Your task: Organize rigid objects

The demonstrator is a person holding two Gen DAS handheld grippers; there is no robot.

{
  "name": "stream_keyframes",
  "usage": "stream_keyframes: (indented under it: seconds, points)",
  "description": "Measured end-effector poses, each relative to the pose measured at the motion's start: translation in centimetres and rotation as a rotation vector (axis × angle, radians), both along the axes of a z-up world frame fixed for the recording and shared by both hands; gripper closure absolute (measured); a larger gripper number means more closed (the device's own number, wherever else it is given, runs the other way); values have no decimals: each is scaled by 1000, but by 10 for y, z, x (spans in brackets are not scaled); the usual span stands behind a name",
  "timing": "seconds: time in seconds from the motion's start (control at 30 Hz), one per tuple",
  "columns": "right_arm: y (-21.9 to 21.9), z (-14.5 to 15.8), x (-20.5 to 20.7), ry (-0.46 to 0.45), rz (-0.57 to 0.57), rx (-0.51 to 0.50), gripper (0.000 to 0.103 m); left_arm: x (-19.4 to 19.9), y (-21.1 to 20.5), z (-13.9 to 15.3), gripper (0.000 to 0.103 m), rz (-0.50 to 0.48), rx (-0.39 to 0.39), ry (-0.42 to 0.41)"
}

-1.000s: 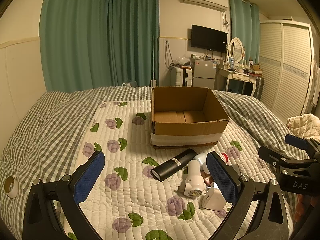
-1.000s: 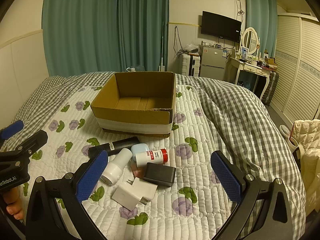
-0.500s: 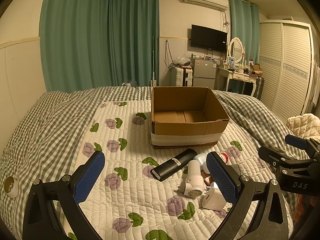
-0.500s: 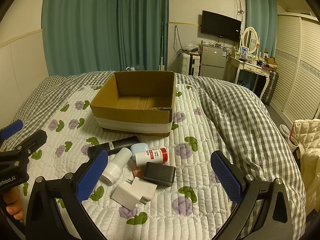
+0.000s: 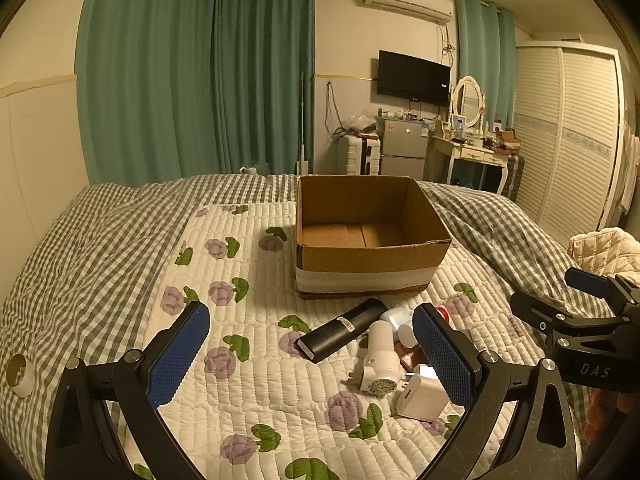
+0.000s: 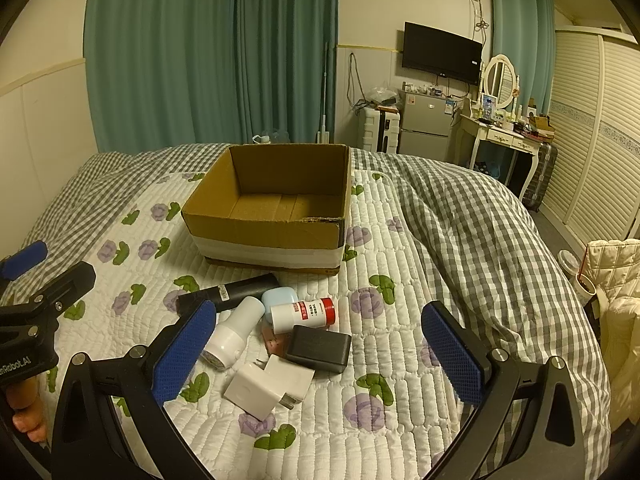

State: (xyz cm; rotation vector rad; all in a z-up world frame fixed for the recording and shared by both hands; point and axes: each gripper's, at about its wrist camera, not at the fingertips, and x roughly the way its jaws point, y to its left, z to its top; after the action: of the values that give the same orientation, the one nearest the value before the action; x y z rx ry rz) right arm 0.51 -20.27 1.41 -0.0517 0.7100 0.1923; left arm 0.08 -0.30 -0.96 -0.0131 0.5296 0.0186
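Note:
An open, empty cardboard box (image 5: 368, 256) (image 6: 264, 236) stands on the floral quilt. In front of it lies a heap of small items: a black tube (image 5: 340, 330) (image 6: 230, 290), a white cylinder device (image 5: 380, 360) (image 6: 234, 332), a white bottle with red cap (image 6: 302, 313), a pale blue case (image 6: 280, 296), a black block (image 6: 319, 349) and white chargers (image 6: 268, 386) (image 5: 422, 398). My left gripper (image 5: 308, 356) is open and empty, held above the quilt just left of the heap. My right gripper (image 6: 318, 360) is open and empty over the heap.
The bed has a grey checked duvet (image 6: 480, 232). A roll of tape (image 5: 18, 374) lies at the bed's left edge. A cream padded jacket (image 6: 616, 292) sits at the right. A fridge, dressing table and wardrobe stand beyond the bed.

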Motion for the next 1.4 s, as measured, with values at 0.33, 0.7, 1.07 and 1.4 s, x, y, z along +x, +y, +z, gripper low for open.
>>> stream_keyframes:
  seconds: [0.33,0.7,1.07,1.4]
  points:
    - [-14,-15,10,51,-34,-19,0,24,-18,-21,0,-19,15,84]
    - [-25,-84,59,280,-33,1,0,83,-52,-103,10,-63,29,375]
    - [-13,-125,86,391,-22,43,0,103,-77,-128,49,-214,31,510]
    - [-8,-126,94,416,-20,76,4,86,-45,-87,49,-153,51,393]
